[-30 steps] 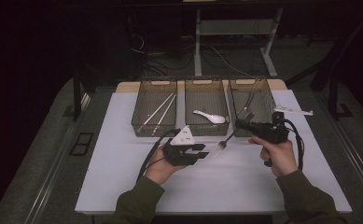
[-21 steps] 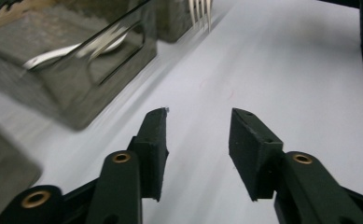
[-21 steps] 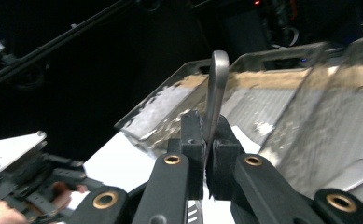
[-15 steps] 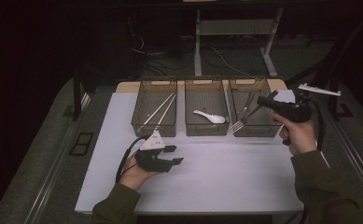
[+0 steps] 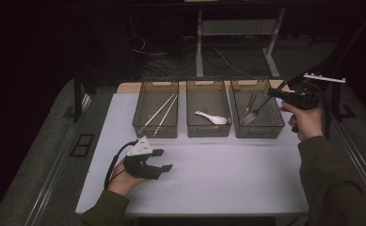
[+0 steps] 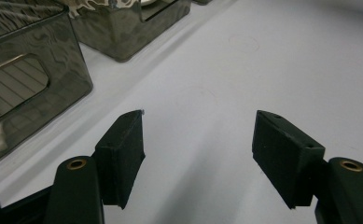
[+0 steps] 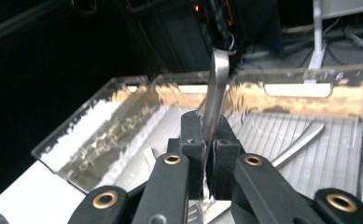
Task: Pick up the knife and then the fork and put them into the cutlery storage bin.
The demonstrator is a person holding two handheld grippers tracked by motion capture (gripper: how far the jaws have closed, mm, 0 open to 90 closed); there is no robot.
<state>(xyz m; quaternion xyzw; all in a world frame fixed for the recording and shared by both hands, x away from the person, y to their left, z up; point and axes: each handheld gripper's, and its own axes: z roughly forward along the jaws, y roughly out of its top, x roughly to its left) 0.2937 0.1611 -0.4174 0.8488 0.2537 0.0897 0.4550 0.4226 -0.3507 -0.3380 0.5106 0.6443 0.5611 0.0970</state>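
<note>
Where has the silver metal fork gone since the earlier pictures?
Yes, it moved: the silver metal fork, gripped by the right gripper, went from the white mat into the right-hand bin.

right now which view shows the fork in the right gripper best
The right gripper view: the fork stands close up, its handle pinched between the shut jaws of the right gripper over the right bin. The high view shows it small and dim, tines hanging into that bin. The left gripper view looks elsewhere.

Metal fork [image 5: 252,114] — tilted, tines down — over the right bin [image 5: 257,129].
</note>
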